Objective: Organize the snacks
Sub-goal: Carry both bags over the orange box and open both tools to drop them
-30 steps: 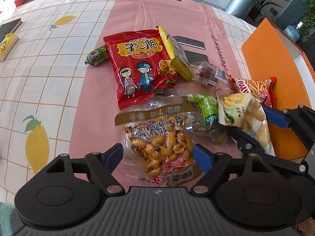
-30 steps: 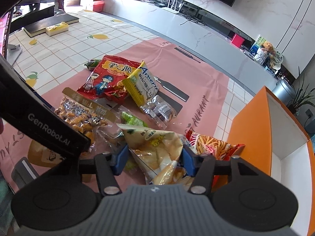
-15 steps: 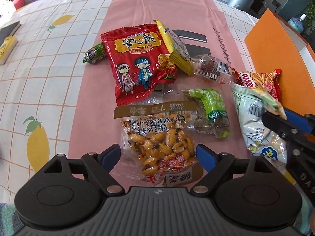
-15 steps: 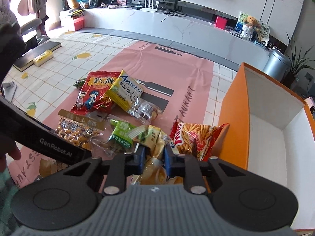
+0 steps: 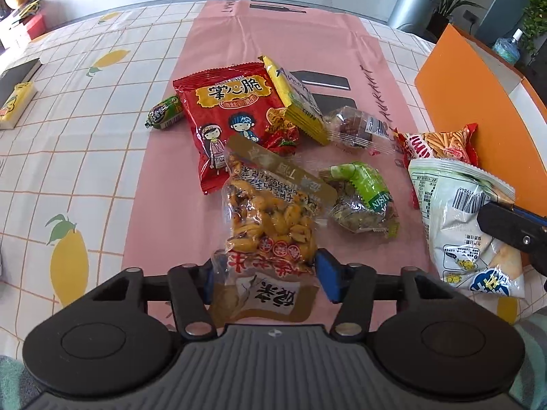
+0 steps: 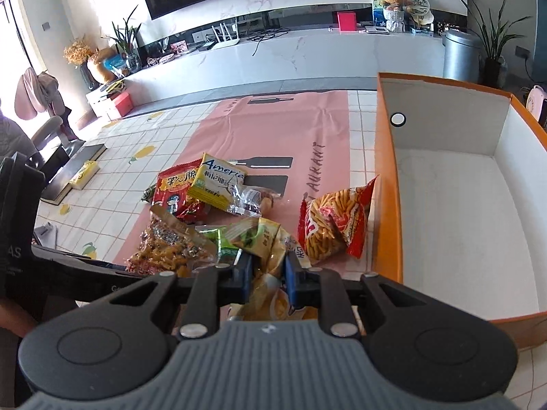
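Snack bags are the whole job here, and they're all light, crinkly, slippery film with air and brittle stuff inside, so squeezing the belly is asking for crumbs. Best bet imo is the flat crimped seam or a corner.

Right tongs [image 6: 268,275] are pressed tight on the pale green chip bag [image 5: 465,225], pinching its puffy side, bag hanging at about 3 o'clock in the left view, next to the orange box [image 6: 386,184].

Left tongs [image 5: 265,275] are closing around the clear bag of yellow fried beans [image 5: 270,225] at 6 o'clock on the pink worktop mat [image 5: 164,184]. The blue pads look like they're touching the film on both sides near its bottom seam.
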Available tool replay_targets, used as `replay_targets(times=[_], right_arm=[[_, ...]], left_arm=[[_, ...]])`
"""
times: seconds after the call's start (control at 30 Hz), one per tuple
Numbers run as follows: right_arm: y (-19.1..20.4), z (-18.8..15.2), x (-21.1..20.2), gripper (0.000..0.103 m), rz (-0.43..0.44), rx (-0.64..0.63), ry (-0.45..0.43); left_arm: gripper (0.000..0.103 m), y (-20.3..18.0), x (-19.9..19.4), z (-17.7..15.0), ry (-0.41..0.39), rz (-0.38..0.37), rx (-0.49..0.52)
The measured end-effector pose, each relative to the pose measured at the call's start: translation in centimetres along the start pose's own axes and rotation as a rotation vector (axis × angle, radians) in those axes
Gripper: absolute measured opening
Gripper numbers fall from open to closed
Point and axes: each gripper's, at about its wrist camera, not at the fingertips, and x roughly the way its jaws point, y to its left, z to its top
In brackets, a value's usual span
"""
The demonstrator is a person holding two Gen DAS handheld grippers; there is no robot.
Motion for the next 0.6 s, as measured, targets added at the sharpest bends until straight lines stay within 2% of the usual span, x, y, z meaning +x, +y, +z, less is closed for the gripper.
replay_targets(times=[0.1, 0.17, 0.2, 0.3, 0.6], right_arm=[[-0.2, 0.1, -0.4, 0.016, 0.024, 0.001, -0.011], [-0.2, 0.1, -0.6, 0.016, 0.038, 0.001, -0.013], [-0.2, 0.1, -0.6, 0.016, 0.046, -0.001, -0.013], [0.0, 0.0, -0.7, 0.016, 0.051, -0.010, -0.012], [-0.5, -0.4, -2.1, 0.016, 0.081, 0.039, -0.020]], left_arm=[[0.048, 0.0, -0.9, -0.2, -0.021, -0.012, -0.009], [0.031, -0.2, -1.6, -0.3, -0.037, -0.033, -0.010], [0.026, -0.3, -1.9, -0.3, -0.042, -0.038, -0.008], [0.024, -0.3, -2.6, -0.8, -0.059, -0.030, -0.008], [0.024, 0.0, -5.9, -1.7, -0.121, -0.105, -0.019]])
